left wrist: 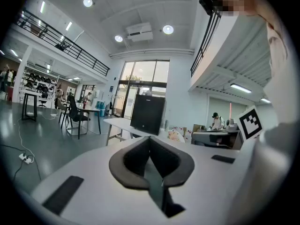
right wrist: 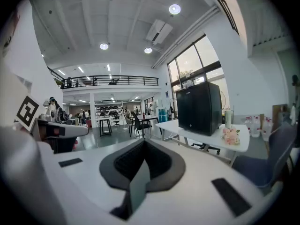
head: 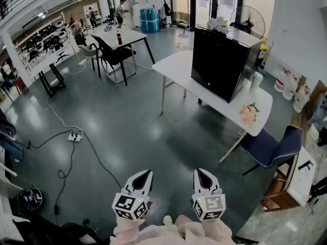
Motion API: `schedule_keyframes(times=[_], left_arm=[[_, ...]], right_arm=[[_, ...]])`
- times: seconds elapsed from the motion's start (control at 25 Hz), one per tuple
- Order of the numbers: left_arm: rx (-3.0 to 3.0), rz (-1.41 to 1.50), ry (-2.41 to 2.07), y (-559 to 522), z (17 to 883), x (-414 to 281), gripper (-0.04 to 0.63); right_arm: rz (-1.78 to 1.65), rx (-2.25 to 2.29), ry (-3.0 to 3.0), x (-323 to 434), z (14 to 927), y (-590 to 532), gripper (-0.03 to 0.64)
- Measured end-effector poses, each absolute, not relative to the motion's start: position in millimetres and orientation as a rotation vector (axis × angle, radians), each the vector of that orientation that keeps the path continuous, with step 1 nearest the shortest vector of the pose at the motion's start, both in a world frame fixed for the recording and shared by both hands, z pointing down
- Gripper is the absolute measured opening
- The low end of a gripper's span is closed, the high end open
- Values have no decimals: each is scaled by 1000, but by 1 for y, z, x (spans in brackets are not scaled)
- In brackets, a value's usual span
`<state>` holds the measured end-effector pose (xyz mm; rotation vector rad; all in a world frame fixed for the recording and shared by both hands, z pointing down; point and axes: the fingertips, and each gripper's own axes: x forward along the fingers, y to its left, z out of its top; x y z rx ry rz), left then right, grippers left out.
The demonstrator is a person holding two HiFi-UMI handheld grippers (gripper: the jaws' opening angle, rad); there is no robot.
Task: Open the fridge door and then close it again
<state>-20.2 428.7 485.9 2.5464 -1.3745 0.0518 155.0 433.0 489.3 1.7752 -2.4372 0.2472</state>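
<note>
Fridge (head: 220, 60) is untouched and its door looks shut, so by my reading the whole task is left: walk up, open the door, close it again. Nearest, at the bottom of the head view, the left gripper (head: 141, 180) and right gripper (head: 206, 179) are both clenched on nothing, jaws pressed together, side by side over bare grey floor (head: 138, 131). At mid left a cable runs to a power strip (head: 75, 136). Further up, right of centre, a white table (head: 173, 65) carries flowers (head: 249, 114) at its near end and the black fridge in the upper right, well apart from both grippers. A blue chair (head: 268, 146) stands at the table's right. Beyond are more tables, chairs and tall windows.
</note>
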Motion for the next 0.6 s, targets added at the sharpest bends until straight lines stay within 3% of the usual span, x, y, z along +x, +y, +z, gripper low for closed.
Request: schedule_keyframes(times=[0.6], left_arm=[[2498, -92, -1403, 498, 461, 11, 11]], right_arm=[[241, 1779, -2505, 185, 459, 506, 8]])
